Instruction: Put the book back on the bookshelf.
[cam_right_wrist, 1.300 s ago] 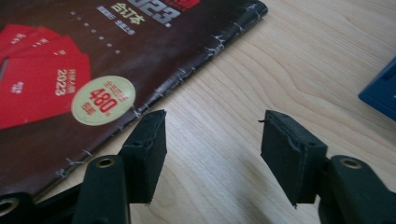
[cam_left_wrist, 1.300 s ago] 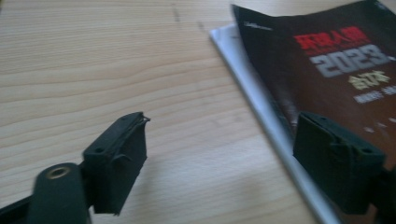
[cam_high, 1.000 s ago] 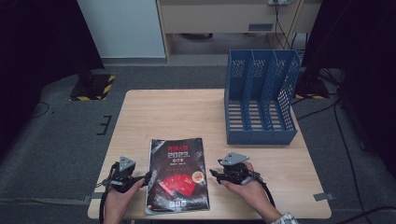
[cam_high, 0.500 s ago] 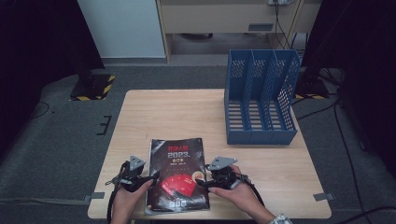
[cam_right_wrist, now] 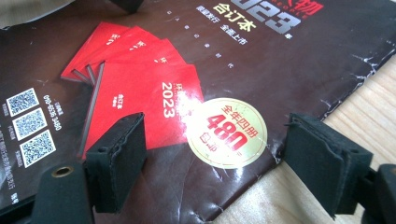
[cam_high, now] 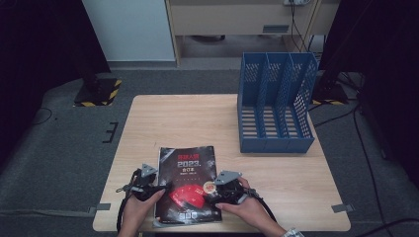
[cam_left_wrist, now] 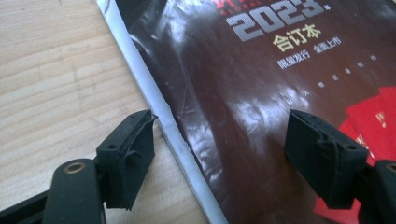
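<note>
Magazine [cam_high: 188, 185] lies flat at the near table [cam_high: 197, 118] edge, between my hands. Left gripper [cam_left_wrist: 219, 154] spread, straddling the spine edge; right gripper [cam_right_wrist: 212, 161] spread over the opposite edge, its jaws having just been opening, nothing pinched. To lift cleanly, I should get one jaw under each edge before closing. Underside and page thickness hidden; blue file rack [cam_high: 275, 101] stands well apart.
</note>
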